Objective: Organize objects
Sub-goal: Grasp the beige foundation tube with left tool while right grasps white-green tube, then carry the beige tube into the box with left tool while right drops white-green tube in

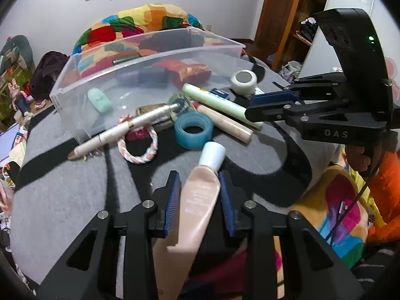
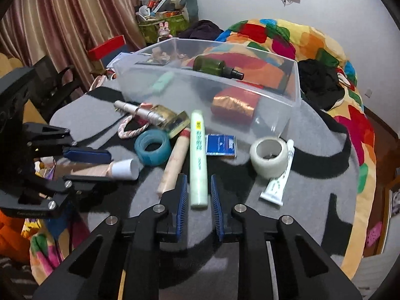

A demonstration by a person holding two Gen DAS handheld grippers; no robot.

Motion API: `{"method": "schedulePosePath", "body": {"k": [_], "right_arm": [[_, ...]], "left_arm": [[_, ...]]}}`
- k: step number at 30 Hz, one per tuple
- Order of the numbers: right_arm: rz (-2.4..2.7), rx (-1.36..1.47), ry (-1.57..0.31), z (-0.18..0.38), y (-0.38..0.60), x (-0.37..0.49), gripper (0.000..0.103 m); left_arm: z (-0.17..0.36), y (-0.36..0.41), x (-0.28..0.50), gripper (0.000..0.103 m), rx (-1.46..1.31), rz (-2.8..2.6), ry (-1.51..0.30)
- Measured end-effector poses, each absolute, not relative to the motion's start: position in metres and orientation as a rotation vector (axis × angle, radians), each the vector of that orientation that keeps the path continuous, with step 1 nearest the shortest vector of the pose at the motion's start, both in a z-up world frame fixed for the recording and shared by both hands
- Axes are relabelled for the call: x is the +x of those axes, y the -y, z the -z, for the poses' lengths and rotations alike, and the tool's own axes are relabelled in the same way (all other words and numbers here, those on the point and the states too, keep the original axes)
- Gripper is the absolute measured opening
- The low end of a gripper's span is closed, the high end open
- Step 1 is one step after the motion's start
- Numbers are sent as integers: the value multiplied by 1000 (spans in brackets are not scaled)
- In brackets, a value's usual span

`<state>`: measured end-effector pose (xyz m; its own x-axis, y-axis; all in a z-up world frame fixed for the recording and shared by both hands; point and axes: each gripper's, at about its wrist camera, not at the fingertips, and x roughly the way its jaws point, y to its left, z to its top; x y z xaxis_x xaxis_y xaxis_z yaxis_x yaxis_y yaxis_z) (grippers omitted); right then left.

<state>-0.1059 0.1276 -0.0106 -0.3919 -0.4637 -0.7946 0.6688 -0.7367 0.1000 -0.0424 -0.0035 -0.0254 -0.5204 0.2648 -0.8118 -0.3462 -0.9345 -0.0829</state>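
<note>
My left gripper [image 1: 200, 195] is shut on a peach tube with a white cap [image 1: 200, 200]; it also shows in the right wrist view [image 2: 107, 170], held just above the grey mat. My right gripper [image 2: 198, 195] is open, its jaws on either side of the near end of a pale green tube [image 2: 198, 160], not closed on it. A clear plastic bin [image 1: 140, 75] stands behind the pile and holds a mint case [image 1: 100, 100], a red pouch [image 2: 235, 105] and a green bottle [image 2: 212, 66].
On the mat lie a blue tape roll [image 1: 193, 130], a rope ring [image 1: 137, 147], a cream pen [image 1: 117, 132], a white tape roll [image 2: 268, 157], a small white tube [image 2: 280, 175], a blue box [image 2: 221, 146] and a beige stick [image 2: 175, 162]. A colourful quilt [image 2: 325, 50] surrounds the mat.
</note>
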Motion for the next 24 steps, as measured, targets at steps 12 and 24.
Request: {"method": "schedulePosePath", "body": {"k": [12,24], "right_arm": [[2172,1156,-231,24,-122,-116,16],[2225,1048,-118,-2,-140,-92,14]], "left_arm": [[35,-3,-46,30,-1211,-2526,-144],[16,29,-37,21,-1197,-2641,64]]}}
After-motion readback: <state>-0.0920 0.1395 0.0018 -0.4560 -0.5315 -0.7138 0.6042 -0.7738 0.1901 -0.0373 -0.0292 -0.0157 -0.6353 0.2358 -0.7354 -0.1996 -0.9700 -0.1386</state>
